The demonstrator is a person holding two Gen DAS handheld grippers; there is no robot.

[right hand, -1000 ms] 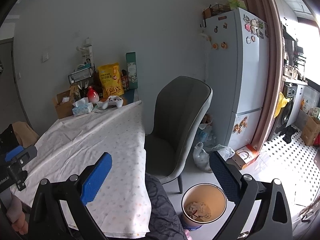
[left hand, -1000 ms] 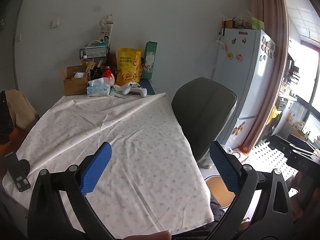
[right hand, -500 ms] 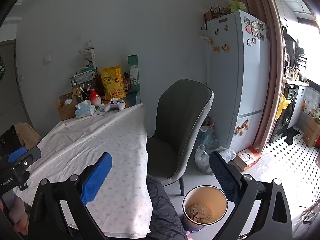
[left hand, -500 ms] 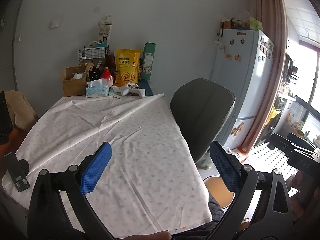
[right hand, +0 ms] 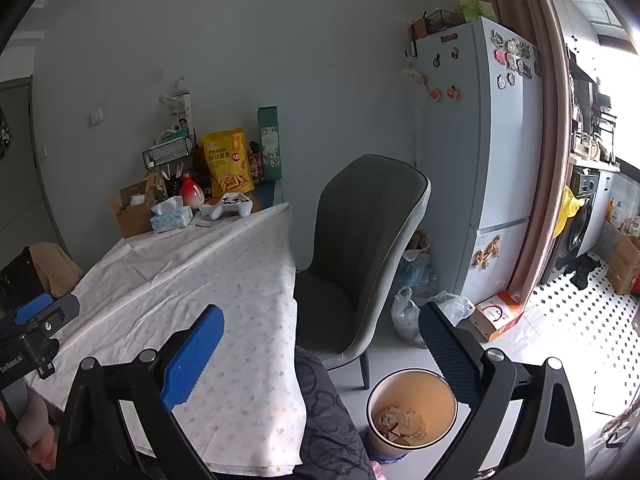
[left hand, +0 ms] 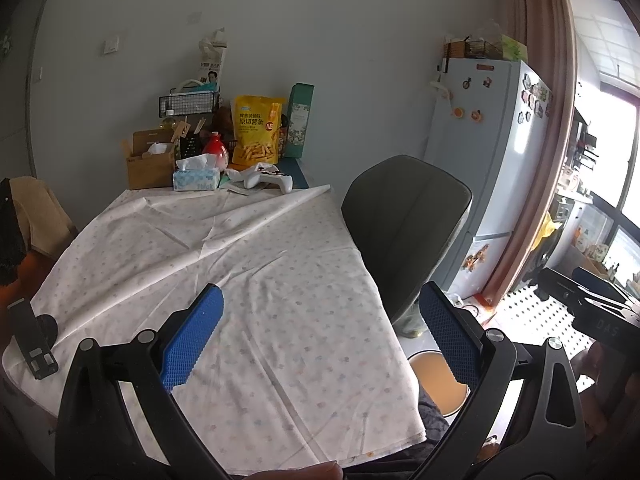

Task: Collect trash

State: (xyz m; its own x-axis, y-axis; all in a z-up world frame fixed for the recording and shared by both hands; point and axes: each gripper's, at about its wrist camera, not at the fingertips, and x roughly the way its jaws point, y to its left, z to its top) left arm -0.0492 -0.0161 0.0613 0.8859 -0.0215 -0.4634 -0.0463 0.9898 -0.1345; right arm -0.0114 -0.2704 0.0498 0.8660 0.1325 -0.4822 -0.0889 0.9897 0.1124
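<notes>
A round trash bin (right hand: pixel 412 410) stands on the floor right of the table, with crumpled paper scraps (right hand: pixel 402 424) inside; its rim shows in the left wrist view (left hand: pixel 436 376) too. My left gripper (left hand: pixel 320 336) is open and empty above the table's white cloth (left hand: pixel 224 256). My right gripper (right hand: pixel 320 348) is open and empty, held over the table's right edge and the bin. The right gripper shows at the right of the left wrist view (left hand: pixel 588 308); the left gripper shows at the left of the right wrist view (right hand: pixel 36 328).
A grey chair (right hand: pixel 360 248) stands right of the table. At the table's far end are a tissue box (left hand: pixel 196 178), a white game controller (left hand: pixel 268 178), a yellow snack bag (left hand: pixel 256 134) and a cardboard box (left hand: pixel 150 160). A fridge (right hand: pixel 480 152) and plastic bags (right hand: pixel 416 308) stand beyond.
Both grippers stay open and empty. Both views have drifted slightly, with the scene sliding a little; nothing on the table has moved.
</notes>
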